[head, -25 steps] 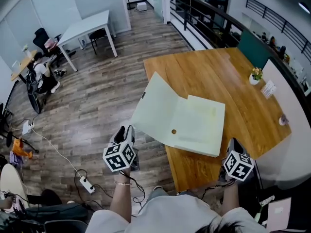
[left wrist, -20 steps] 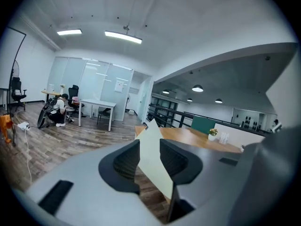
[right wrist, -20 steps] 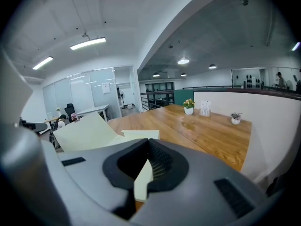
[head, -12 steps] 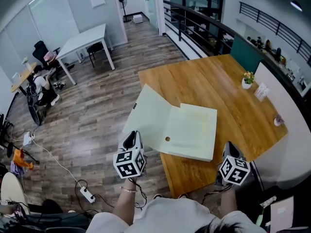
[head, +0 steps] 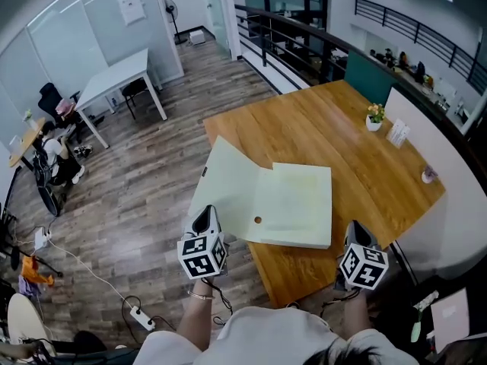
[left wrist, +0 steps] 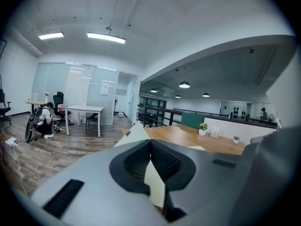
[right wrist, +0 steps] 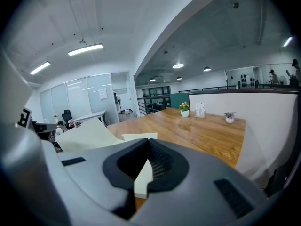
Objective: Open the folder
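Folder (head: 293,204) lies open ahead of left tool (head: 204,217) and right tool (head: 356,233).

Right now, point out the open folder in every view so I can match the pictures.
Head view: the pale green folder lies open at the middle, left cover overhanging the wooden table.
Left gripper view: just below centre, its cover's corner pointing up.
Right gripper view: left of centre.
Shared landmark: the small potted plant on the table beyond it.
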`<state>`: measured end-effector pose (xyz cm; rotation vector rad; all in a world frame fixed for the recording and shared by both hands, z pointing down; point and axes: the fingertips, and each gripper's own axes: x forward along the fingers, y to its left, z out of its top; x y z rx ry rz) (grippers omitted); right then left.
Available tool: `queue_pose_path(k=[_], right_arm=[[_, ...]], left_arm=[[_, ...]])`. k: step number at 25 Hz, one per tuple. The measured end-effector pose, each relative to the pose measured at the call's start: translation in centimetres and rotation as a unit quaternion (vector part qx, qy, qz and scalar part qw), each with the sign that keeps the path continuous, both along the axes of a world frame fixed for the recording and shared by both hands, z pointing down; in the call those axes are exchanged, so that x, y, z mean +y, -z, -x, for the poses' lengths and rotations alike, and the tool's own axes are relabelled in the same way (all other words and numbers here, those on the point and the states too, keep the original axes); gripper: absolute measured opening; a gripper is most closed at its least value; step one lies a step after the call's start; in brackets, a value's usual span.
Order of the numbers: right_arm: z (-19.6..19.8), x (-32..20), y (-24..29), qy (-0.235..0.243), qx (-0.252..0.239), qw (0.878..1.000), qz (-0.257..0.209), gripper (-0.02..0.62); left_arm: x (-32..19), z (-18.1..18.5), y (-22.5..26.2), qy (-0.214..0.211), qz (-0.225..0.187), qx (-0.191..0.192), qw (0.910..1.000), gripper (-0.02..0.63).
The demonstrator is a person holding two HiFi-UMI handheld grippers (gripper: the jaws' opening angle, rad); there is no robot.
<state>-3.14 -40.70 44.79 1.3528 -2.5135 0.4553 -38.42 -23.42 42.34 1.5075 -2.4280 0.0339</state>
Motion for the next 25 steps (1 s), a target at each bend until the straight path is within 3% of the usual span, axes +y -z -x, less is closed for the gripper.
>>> queue_pose_path(k=[25], right_arm=[[-0.5,1.0,1.5,-0.006,0.017,1.000,-0.017,0.000]], left_arm=[[-0.9,0.1,-0.6,-0.017,0.000,0.007,0.9998,0.002]])
